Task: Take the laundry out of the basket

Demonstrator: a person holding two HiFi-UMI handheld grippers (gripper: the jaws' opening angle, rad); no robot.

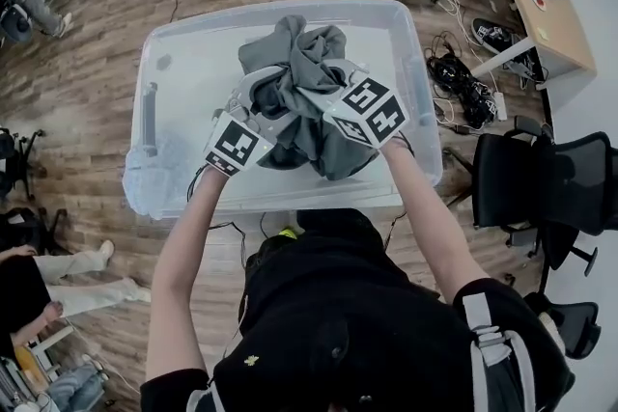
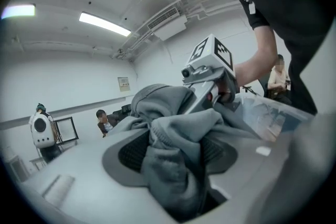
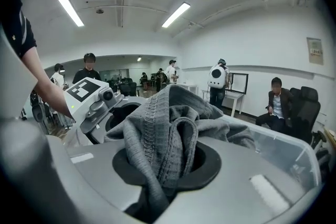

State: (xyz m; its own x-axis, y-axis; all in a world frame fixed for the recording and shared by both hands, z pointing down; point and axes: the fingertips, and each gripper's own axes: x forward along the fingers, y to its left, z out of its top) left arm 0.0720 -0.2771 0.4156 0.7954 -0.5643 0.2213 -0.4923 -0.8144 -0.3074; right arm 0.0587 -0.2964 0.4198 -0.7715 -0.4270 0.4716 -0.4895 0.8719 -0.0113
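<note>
Pinching a thick bunch of the grey garment (image 1: 301,63), the left claw (image 2: 176,157) has its 2 dark pads pressed against the fabric from either side, and folds spill out above and below them. The right claw (image 3: 165,165) is likewise clamped on the same garment, its jaws nearly together on a ribbed hem that loops up between the pads. In the head view both claws meet at the centre of the frame, close together, their marker cubes facing the camera, with the garment hanging between and below them as a crumpled mass. It hangs over the clear plastic basket (image 1: 164,63), which stands on the wooden floor (image 1: 87,43); whether the cloth's lowest folds touch the basket's bottom cannot be told. At the upper right of the frame stands a tabletop (image 1: 560,29) with small objects on it, a tangle of black cables (image 1: 454,82) beside it, and a black office chair (image 1: 541,183) at the right edge.
</note>
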